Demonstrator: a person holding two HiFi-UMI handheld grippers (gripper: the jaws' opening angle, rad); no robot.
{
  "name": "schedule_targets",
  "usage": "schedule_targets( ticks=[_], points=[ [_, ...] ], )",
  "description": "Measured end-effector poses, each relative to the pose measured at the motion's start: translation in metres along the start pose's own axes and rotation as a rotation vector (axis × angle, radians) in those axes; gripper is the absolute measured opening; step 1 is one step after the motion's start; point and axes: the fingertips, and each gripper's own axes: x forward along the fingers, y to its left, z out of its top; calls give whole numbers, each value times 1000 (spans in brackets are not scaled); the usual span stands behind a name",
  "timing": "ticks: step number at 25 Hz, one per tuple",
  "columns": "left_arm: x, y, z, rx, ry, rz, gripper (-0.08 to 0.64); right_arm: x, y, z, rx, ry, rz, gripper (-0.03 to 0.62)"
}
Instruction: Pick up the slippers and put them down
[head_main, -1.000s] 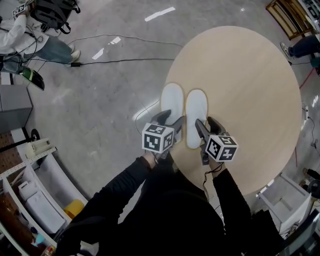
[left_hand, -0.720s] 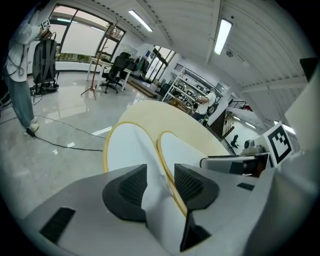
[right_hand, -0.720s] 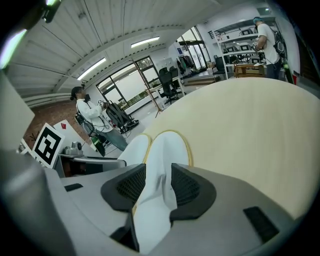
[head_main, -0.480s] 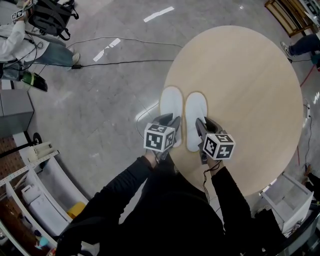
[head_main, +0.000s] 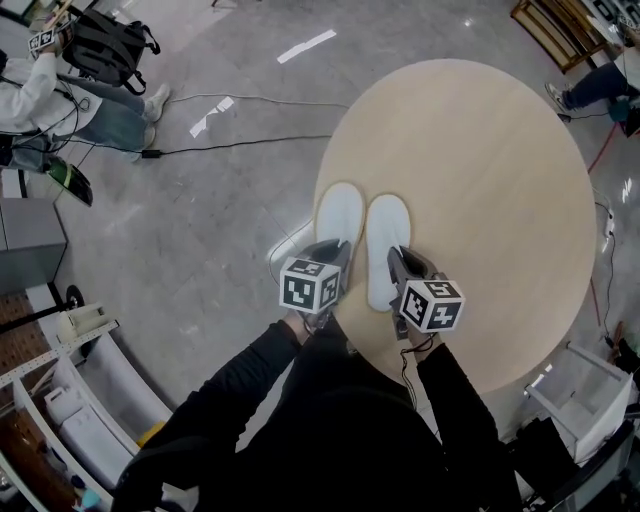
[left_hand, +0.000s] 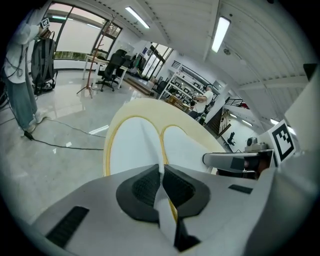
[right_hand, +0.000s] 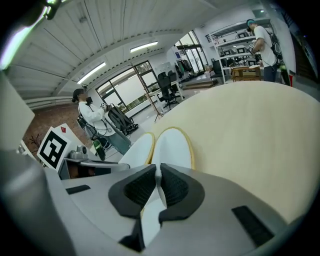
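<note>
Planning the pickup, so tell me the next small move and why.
Probably lift both together, gently. The left gripper has just closed its jaws on the left slipper at its near end, the right gripper likewise on the right slipper, and both slippers lie on the table.

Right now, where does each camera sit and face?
Head view: on the person's head, facing steeply down at table, slippers, black sleeves.
Left gripper view: on the left gripper, along jaws just closed on the left slipper.
Right gripper view: on the right gripper, jaws just closed on the right slipper.
Shared: all show both slippers.
</note>
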Motion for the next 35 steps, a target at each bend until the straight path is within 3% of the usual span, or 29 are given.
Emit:
schedule_targets(
  ticks=[3, 6, 11, 21, 27, 35],
  points=[
    [-21, 1, -10, 10, -16, -21, 38, -13, 20, -8, 0, -32, -6, 38],
    [-11, -14, -11, 5, -16, -50, 38, -28, 5, -7, 16, -48, -11, 37],
    [23, -69, -5, 56, -22, -129, 38, -77, -51, -8, 47, -105, -47, 37],
    [-5, -181, -16, 213, 3, -330, 38, -207, -77, -39, 203, -254, -174, 37],
    [-29, -230, -43, 265, 8, -366, 38, -266, -90, -56, 254, -356, -201, 37],
    [-61, -315, -86, 328, -34, -379, 38, -352, -101, -78, 195, -455, -189, 37]
  ],
)
